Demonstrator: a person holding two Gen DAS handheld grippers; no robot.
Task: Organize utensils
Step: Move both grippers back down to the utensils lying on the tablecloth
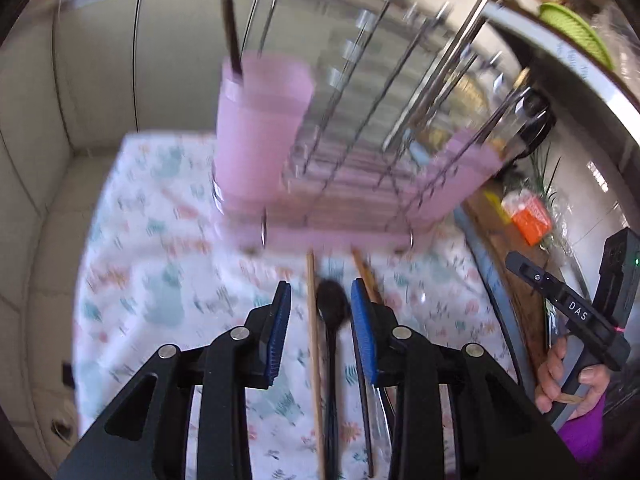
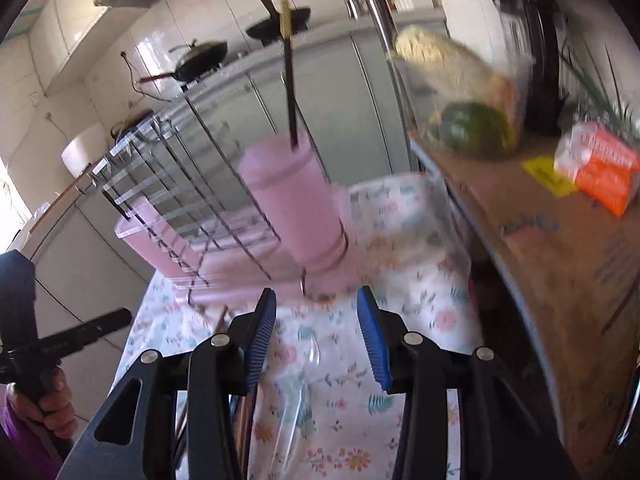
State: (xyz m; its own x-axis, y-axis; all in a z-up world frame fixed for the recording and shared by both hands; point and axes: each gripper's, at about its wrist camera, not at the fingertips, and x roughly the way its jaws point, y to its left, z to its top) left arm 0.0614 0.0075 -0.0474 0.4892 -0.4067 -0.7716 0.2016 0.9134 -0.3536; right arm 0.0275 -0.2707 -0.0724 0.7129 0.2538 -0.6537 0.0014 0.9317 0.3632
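A pink utensil cup (image 1: pixel 260 124) hangs on a wire dish rack (image 1: pixel 360 128) with a pink tray; a dark chopstick (image 1: pixel 232 36) stands in it. The cup (image 2: pixel 296 196) and the chopstick (image 2: pixel 290 92) also show in the right wrist view. My left gripper (image 1: pixel 320 312) is open above a black spoon (image 1: pixel 332 312) and wooden chopsticks (image 1: pixel 314 344) lying on the floral cloth (image 1: pixel 152 272). My right gripper (image 2: pixel 316 328) is open and empty above the cloth, with a clear plastic spoon (image 2: pixel 300 384) lying between its fingers. Both views are motion-blurred.
A wooden board (image 2: pixel 560 248) at the right carries an orange packet (image 2: pixel 600 172), a bag of vegetables (image 2: pixel 464 92) and a dark jug (image 2: pixel 540 52). Cabinet doors (image 1: pixel 100 80) stand behind the rack. The other hand-held gripper (image 1: pixel 576 312) shows at right.
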